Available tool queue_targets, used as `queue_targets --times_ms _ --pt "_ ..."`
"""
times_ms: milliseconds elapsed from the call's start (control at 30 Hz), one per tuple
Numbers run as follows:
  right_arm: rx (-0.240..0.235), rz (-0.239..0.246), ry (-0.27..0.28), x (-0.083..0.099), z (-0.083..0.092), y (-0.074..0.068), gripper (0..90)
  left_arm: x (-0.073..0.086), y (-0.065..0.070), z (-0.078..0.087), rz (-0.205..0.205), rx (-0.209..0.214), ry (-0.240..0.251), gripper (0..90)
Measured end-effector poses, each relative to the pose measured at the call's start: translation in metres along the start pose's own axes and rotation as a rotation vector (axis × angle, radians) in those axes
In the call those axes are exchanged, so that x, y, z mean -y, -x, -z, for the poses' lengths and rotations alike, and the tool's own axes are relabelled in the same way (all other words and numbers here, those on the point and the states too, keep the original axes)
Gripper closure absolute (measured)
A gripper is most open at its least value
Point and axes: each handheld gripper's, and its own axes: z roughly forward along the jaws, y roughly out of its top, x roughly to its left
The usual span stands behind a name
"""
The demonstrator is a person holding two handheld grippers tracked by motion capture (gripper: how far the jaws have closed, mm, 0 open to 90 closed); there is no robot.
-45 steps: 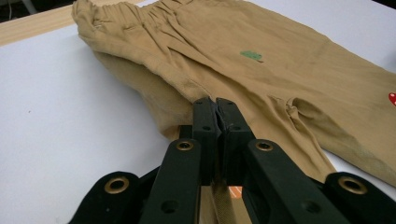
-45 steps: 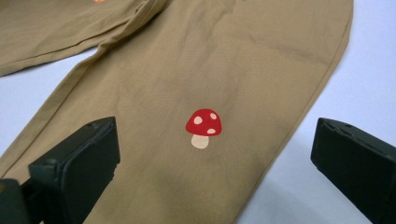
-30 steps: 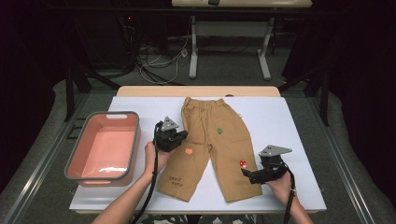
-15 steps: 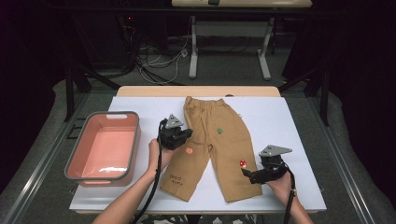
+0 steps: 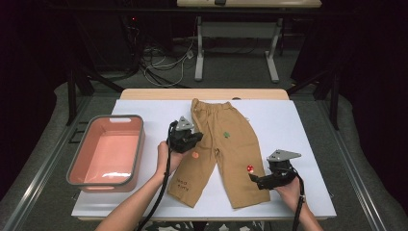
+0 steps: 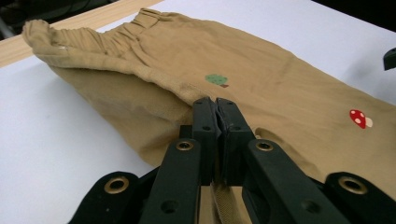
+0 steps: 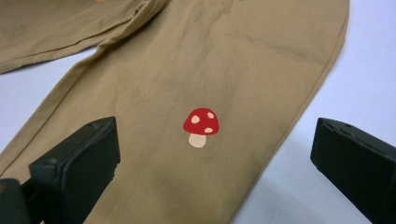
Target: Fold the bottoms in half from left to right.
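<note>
Tan child's trousers [image 5: 231, 154] lie flat on the white table cover, waistband at the far side. They carry a green tree patch [image 6: 215, 79] and a red mushroom patch [image 7: 201, 126]. My left gripper [image 5: 195, 139] is over the outer edge of the left leg. In the left gripper view it [image 6: 215, 105] is shut on a raised fold of the trouser cloth [image 6: 140, 107]. My right gripper [image 5: 255, 180] hovers beside the right leg's lower part. Its jaws [image 7: 215, 140] stand wide open on either side of the mushroom, touching nothing.
A pink tub [image 5: 77, 168] with a grey rim stands on the left of the table. The white cover [image 5: 298, 130] is bare to the right of the trousers. The wooden table edge [image 5: 207, 94] lies just beyond the waistband.
My left gripper has shifted slightly to the right, taking the pinched edge of the left leg with it. The right gripper has stayed still.
</note>
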Motion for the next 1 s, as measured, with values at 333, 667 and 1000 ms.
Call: queue_targets --times_ms 333,667,1000 --pt "0.0 -0.001 0.0 0.0 0.0 0.0 1.0 -0.008 0.009 -0.005 -0.019 0.028 -0.001 87.1" --pt "0.003 0.001 -0.001 0.0 0.001 0.0 1.0 -0.016 0.02 -0.012 -0.059 0.054 -0.015 87.0" --pt "0.007 0.001 -0.004 0.0 0.001 0.001 1.1 -0.019 0.029 -0.024 -0.078 0.071 -0.028 86.9"
